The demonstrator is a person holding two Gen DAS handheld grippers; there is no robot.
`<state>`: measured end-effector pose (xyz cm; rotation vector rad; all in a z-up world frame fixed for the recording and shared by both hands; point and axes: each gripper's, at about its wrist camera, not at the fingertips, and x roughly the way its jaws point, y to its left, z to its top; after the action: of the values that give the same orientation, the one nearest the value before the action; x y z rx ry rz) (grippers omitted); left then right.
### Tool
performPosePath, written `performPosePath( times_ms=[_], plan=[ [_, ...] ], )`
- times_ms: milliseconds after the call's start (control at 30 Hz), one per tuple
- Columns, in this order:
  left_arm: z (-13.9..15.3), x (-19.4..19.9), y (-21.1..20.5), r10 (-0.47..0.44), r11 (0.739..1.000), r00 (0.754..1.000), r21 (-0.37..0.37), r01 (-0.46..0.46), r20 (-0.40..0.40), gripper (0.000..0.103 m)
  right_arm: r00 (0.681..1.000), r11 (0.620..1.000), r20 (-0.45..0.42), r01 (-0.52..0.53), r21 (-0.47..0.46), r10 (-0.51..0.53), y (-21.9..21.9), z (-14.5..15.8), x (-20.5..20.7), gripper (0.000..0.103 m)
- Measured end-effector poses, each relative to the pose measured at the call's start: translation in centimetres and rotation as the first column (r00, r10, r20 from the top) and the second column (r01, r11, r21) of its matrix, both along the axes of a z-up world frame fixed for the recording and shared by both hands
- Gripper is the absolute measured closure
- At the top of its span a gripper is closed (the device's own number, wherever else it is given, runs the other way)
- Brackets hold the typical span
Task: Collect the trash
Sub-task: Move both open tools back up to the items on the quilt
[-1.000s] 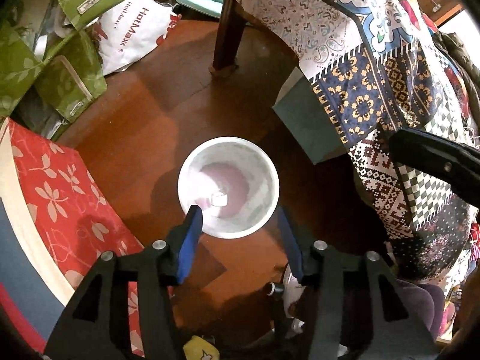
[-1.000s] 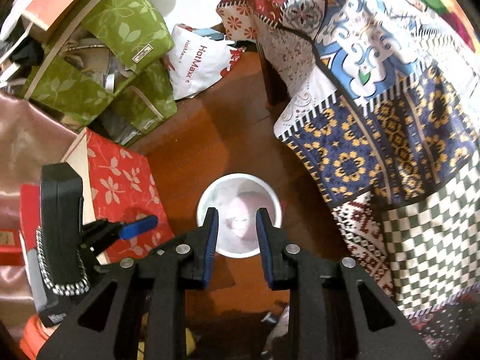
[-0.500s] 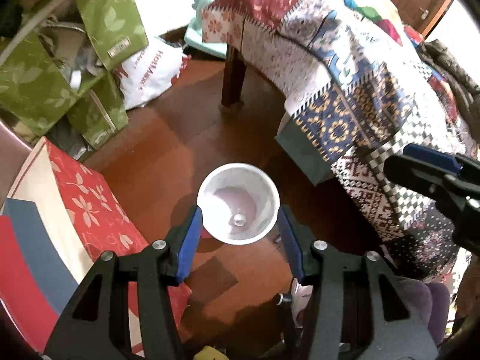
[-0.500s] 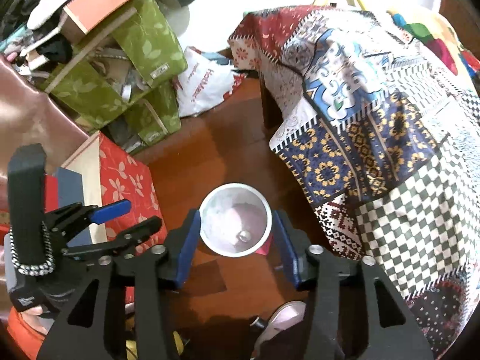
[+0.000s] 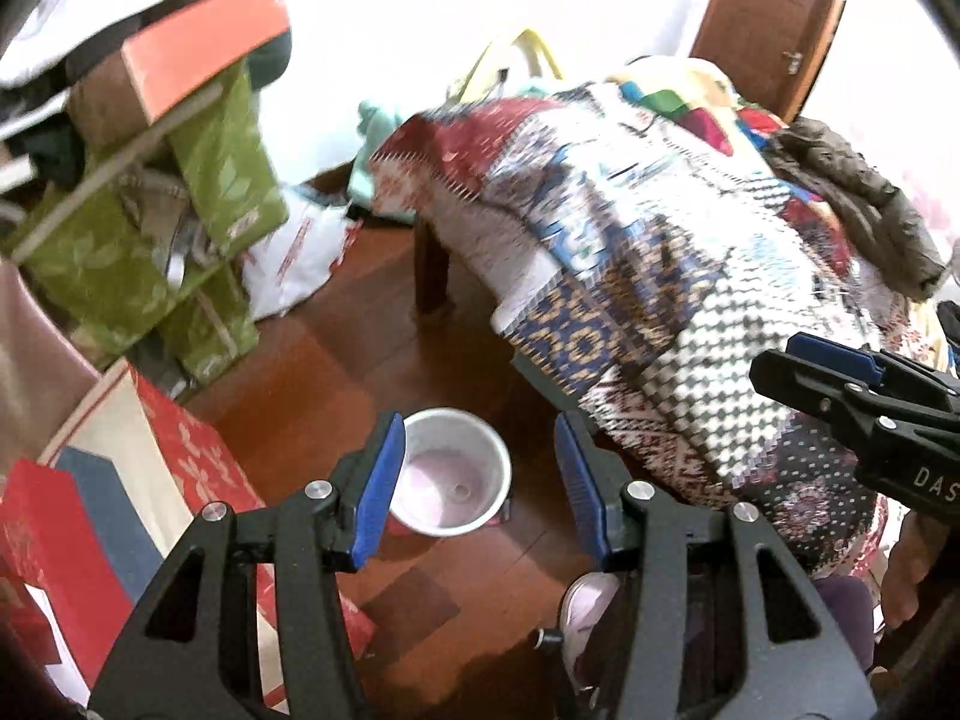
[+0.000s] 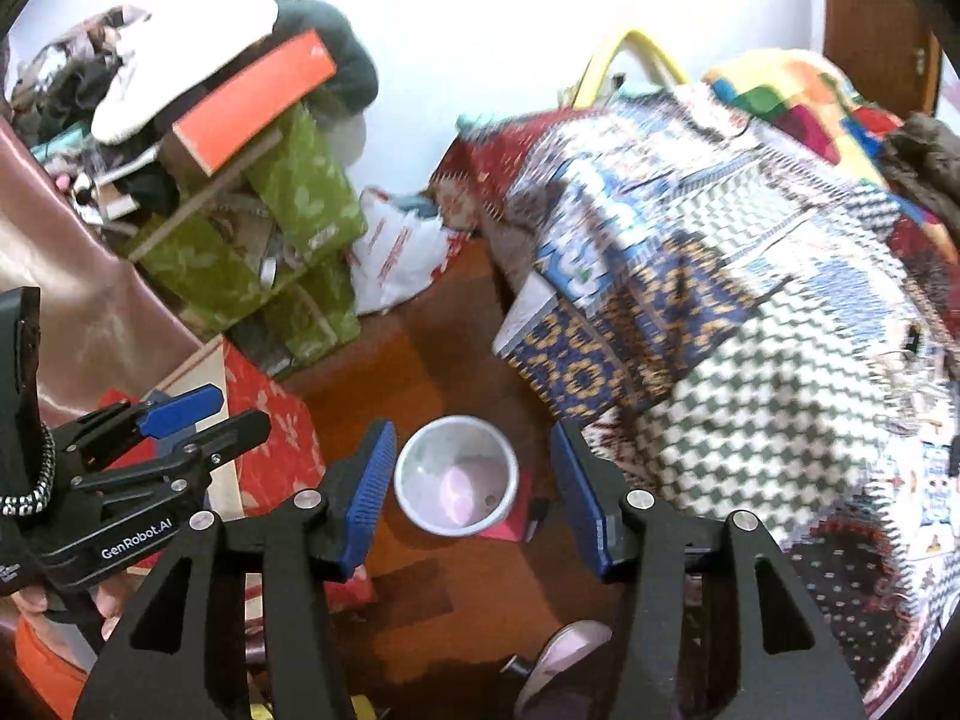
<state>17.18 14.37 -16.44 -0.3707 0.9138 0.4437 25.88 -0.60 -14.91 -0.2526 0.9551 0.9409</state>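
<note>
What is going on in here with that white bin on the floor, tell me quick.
A person holds a gripper in each hand above a white bin standing on the wooden floor beside a quilt-covered table. The left gripper and the right gripper are both open and empty, well above the bin. A small piece of something lies at the bin's bottom. Green boxes and a red flowered box are piled to the left. Trash collecting is under way; nothing is held now.

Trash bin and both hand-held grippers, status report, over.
Left hand-held gripper open, empty. Right hand-held gripper open, empty. Trash bin upright on the floor below both. Nothing between them and the bin.
</note>
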Motion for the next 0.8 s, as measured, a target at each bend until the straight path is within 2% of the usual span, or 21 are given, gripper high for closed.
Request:
performPosePath(
  times_ms=[267,333,400,533,600,800],
  plan=[
    [4.6,2.8,-6.2,-0.103,0.994,0.990,0.053,0.098,0.093,0.052,0.986,0.993,0.131,0.099,0.062,-0.107,-7.4,4.3,0.7,0.052],
    [5.5,3.6,-7.9,-0.130,0.990,0.986,0.068,0.124,0.107,0.052,0.976,0.988,0.164,0.133,0.081,-0.145,-9.7,5.4,1.0,0.051],
    [6.4,4.7,-9.7,-0.167,0.984,0.978,0.084,0.158,0.123,0.051,0.965,0.981,0.188,0.164,0.102,-0.180,-11.6,6.3,1.3,0.043],
    [7.8,6.7,-13.2,-0.234,0.969,0.961,0.110,0.219,0.145,0.049,0.934,0.959,0.234,0.241,0.146,-0.271,-16.0,7.9,2.3,0.035],
    [8.4,8.0,-15.0,-0.267,0.961,0.951,0.119,0.251,0.154,0.043,0.917,0.948,0.251,0.278,0.153,-0.310,-17.8,8.5,2.8,0.032],
    [8.9,12.0,-19.1,-0.344,0.935,0.928,0.139,0.325,0.141,0.039,0.860,0.909,0.296,0.385,0.158,-0.415,-23.2,9.4,4.4,0.031]
  ],
)
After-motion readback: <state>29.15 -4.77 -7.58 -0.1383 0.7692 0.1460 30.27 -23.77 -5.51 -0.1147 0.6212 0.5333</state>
